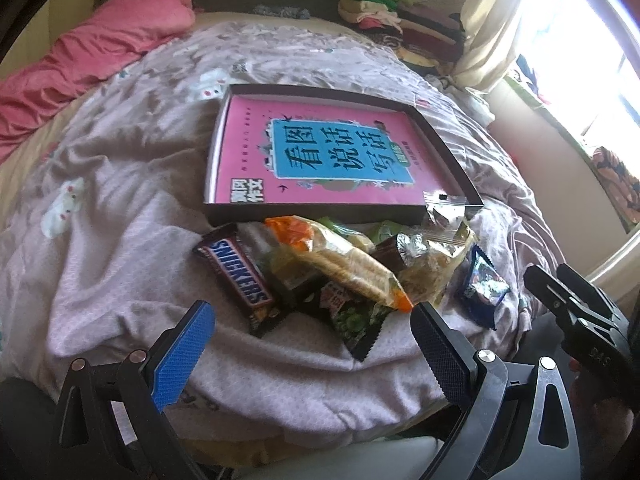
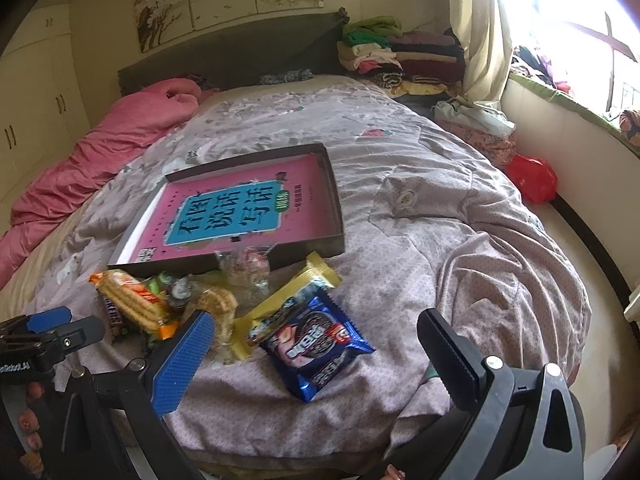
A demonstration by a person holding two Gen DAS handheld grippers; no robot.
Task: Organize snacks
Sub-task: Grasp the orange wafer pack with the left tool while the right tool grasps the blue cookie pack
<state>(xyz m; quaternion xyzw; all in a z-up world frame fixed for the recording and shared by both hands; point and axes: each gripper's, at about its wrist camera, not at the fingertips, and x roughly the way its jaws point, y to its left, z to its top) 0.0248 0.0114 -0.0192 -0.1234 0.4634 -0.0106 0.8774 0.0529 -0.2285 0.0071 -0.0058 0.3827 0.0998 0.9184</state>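
Snacks [image 1: 320, 268] lie heaped on the bed's quilt [image 1: 120, 240] just ahead of my left hand-held gripper [image 1: 312, 344], which hovers above the quilt with its two fingers spread wide and nothing between them. At its 11 o'clock the Snickers bar [image 1: 236, 276] lies slantwise; at 12 o'clock the orange-ended biscuit pack [image 1: 344, 264] rests on top of the pile, hiding most of the wrappers under it. A dark green packet [image 1: 356, 320] pokes out beneath, its print too blurred to read.

My right hand-held gripper [image 2: 316, 344] is likewise wide open and empty, held low over the near end of the bed. The blue cookie packet [image 2: 316, 344] lies flat between its fingers, partly over a yellow wrapper [image 2: 288, 296]. At 11 o'clock the rest of the heap is half covered by my blue finger pad [image 2: 180, 364].

Beyond the pile, at 12 o'clock, a shallow dark box [image 1: 448, 140] sits on the quilt with a pink book [image 1: 320, 152] inside; a clear crinkled wrapper [image 1: 444, 208] hangs over its near rim. The quilt to the right of the box, toward 2 o'clock in the right view, is bare up to the bed's edge. A pink blanket [image 2: 100, 148] is bunched at 10 o'clock, and folded clothes [image 2: 396, 52] are stacked at 1 o'clock.
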